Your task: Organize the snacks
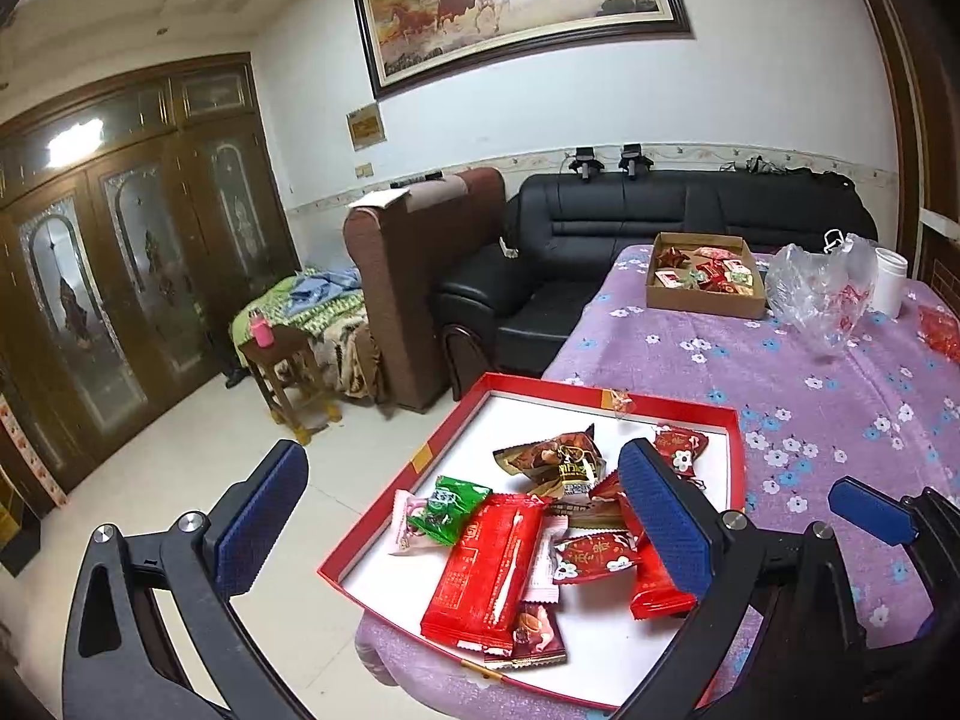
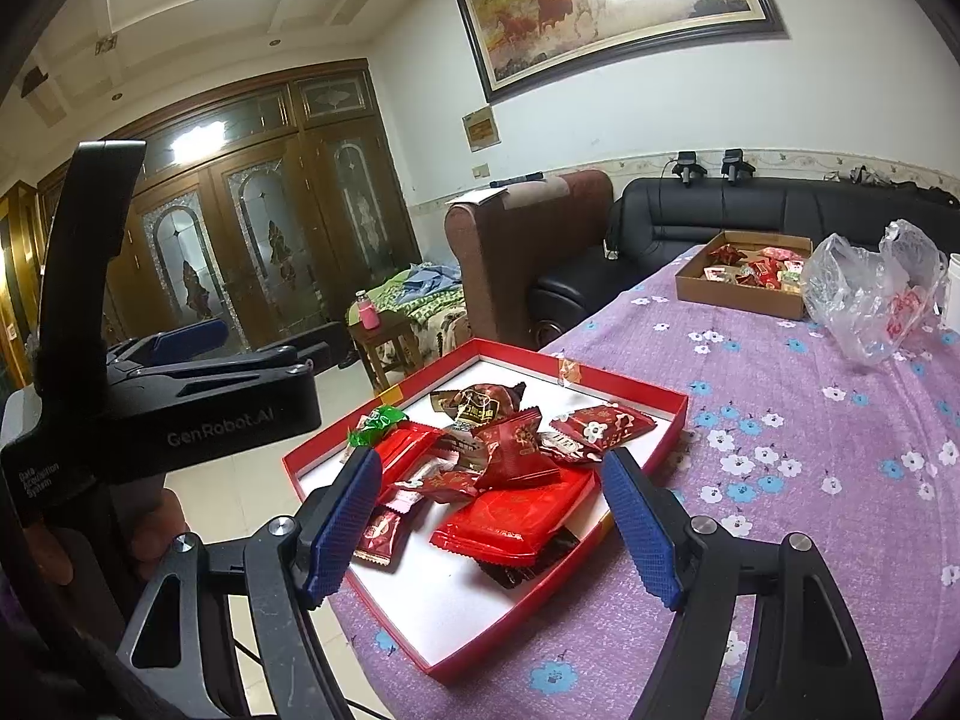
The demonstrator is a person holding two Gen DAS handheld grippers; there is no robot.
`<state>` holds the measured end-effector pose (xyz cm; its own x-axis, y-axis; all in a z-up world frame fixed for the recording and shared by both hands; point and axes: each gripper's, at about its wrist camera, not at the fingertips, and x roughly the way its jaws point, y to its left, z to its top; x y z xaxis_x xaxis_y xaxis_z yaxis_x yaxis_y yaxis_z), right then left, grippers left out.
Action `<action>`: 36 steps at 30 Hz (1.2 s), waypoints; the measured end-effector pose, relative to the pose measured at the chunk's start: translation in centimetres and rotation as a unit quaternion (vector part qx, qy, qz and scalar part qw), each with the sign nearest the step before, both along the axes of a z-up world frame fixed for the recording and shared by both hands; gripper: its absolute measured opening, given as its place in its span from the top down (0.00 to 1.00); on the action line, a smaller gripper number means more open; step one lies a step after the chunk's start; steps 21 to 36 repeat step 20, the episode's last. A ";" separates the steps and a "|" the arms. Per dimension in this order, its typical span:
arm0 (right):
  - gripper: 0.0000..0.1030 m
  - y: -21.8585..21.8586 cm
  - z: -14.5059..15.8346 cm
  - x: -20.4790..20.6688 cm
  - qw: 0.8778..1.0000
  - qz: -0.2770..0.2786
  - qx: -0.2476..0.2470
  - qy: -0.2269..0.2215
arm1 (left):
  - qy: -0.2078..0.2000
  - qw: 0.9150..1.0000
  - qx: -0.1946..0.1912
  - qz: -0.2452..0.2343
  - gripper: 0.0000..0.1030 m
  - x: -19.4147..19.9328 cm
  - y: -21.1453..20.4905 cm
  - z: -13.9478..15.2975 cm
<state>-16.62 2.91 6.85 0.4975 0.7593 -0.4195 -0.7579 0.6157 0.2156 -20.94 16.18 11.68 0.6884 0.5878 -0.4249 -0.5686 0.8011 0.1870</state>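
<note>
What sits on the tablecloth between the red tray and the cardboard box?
Nothing: between the red tray and the cardboard box only bare floral tablecloth shows, in both wrist views.

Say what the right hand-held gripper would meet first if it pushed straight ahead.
Probably the snack pile in the red tray, likely the large red packet, which lies between the open right hand-held gripper fingers; depth is uncertain.

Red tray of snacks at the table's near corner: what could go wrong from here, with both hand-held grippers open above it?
1. The shallow red cardboard tray overhangs the edge of the purple floral tablecloth; a downward press might tip it.
2. The snack packets lie overlapped, so the right hand-held gripper could pinch two.
3. The left hand-held gripper is close alongside; the two could collide.
</note>
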 end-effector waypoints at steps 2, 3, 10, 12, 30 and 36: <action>0.25 0.0 -0.1 0.0 1.000 0.000 0.000 0.001 | -0.002 1.000 0.007 -0.003 0.00 -0.1 -0.2 0.1; 0.25 0.0 -0.1 0.0 1.000 0.000 0.000 0.003 | -0.001 1.000 0.008 -0.006 0.00 -0.1 -0.3 0.1; 0.25 -0.5 -0.1 0.4 1.000 -0.011 0.004 0.008 | 0.004 1.000 -0.008 -0.018 0.00 0.1 -0.4 0.1; 0.25 -0.7 -0.1 0.6 1.000 -0.015 0.006 0.010 | 0.003 1.000 -0.011 -0.018 0.00 0.2 -0.4 0.1; 0.25 -1.6 -0.3 1.3 0.999 -0.029 0.006 0.016 | -0.041 0.999 -0.018 -0.020 0.00 -0.1 -1.7 -0.1; 0.25 -1.6 -0.3 1.3 0.999 -0.029 0.006 0.016 | -0.041 0.999 -0.018 -0.020 0.00 -0.1 -1.7 -0.1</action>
